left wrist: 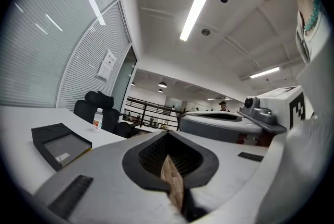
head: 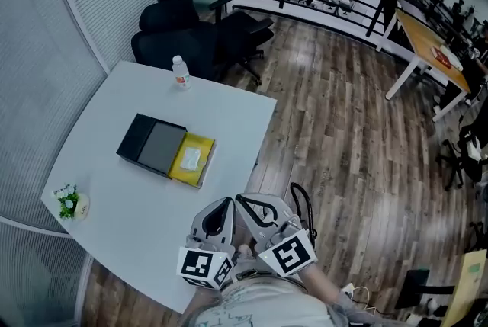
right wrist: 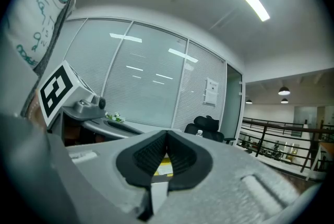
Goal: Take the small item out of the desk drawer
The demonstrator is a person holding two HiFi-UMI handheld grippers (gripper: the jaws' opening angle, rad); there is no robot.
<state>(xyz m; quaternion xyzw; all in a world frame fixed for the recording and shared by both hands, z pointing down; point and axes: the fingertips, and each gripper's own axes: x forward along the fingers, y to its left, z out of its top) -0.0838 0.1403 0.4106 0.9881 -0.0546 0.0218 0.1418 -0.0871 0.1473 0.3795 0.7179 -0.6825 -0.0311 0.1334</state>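
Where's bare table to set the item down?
Free: table between the black box and the near edge, right of the flower pot; also between box and water bottle. Crowded only at the box's open yellow drawer.

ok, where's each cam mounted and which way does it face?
Head view: on the person's head, steeply down at table, drawer box; left gripper, right gripper, shirt show.
Left gripper view: on left gripper, across table toward chairs; own shut jaws, right gripper alongside.
Right gripper view: on right gripper, toward blinds; own shut jaws, left gripper alongside.
Shared: bottle in all three.
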